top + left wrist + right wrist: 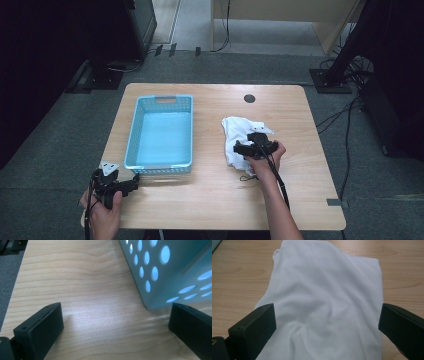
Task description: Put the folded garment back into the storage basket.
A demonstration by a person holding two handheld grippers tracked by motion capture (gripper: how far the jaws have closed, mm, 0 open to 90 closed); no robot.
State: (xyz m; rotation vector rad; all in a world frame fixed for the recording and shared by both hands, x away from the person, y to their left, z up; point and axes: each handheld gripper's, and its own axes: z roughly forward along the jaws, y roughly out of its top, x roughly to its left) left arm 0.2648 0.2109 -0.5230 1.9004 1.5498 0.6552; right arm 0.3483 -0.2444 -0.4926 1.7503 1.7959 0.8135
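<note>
High view: right gripper [239,148] over near part of white cloth [235,132], jaws spread wide, nothing pinched. Cloth soft, crumpled, lying flat on wooden table [300,150], to the right of blue basket [161,131], a gap of bare wood between. Left gripper [131,182] just beside basket's near left corner, by table's near edge, jaws apart, holding nothing. Basket plastic, box-shaped w/ small holes in walls, a handle slot at far end, inside bare. Lots of open wood right of cloth & near side of table. Small dark round hole [249,98] in table beyond cloth.

Left gripper view: left gripper [116,322] wide open, two black blocky jaws low over pale grainy wood. Basket [172,272] corner just beyond right jaw; can't tell if touching. Round holes in its wall. Open wood left of basket, out to table edge.

Right gripper view: right gripper [327,322] wide open, jaws on either side of cloth [324,302], not squeezing it. Cloth smooth, thin, w/ soft folds, a dimple near its middle. Bare wood [237,270] all round cloth.
</note>
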